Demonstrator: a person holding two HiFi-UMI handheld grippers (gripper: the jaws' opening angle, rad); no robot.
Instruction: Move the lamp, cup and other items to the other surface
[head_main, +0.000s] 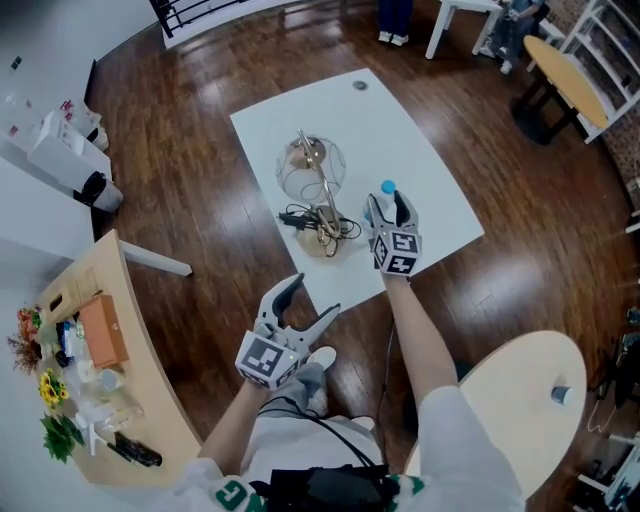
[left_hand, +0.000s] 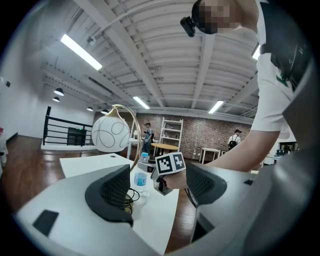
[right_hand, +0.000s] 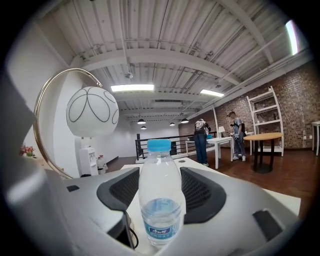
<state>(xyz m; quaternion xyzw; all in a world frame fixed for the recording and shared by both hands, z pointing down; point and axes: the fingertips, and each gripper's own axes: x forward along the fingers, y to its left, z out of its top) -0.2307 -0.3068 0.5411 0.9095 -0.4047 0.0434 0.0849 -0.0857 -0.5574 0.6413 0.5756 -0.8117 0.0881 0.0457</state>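
A lamp with a white globe (head_main: 311, 165), a gold arc and a dark cable at its base (head_main: 322, 235) stands on the white table (head_main: 430, 170). Just right of it stands a clear water bottle (head_main: 387, 188) with a blue cap. My right gripper (head_main: 388, 204) has its jaws on both sides of the bottle (right_hand: 160, 200), and the pads sit against it. The bottle is upright with its foot at the table top. My left gripper (head_main: 315, 297) hangs open over the floor near the table's front edge, with nothing between its jaws (left_hand: 157, 190). The globe (left_hand: 111, 134) shows ahead of it.
A round wooden table (head_main: 520, 420) at the lower right bears a small cup (head_main: 561, 394). A curved wooden counter (head_main: 150, 400) at the left carries flowers, a box and small items. Dark wooden floor surrounds the white table. People stand far off by other tables.
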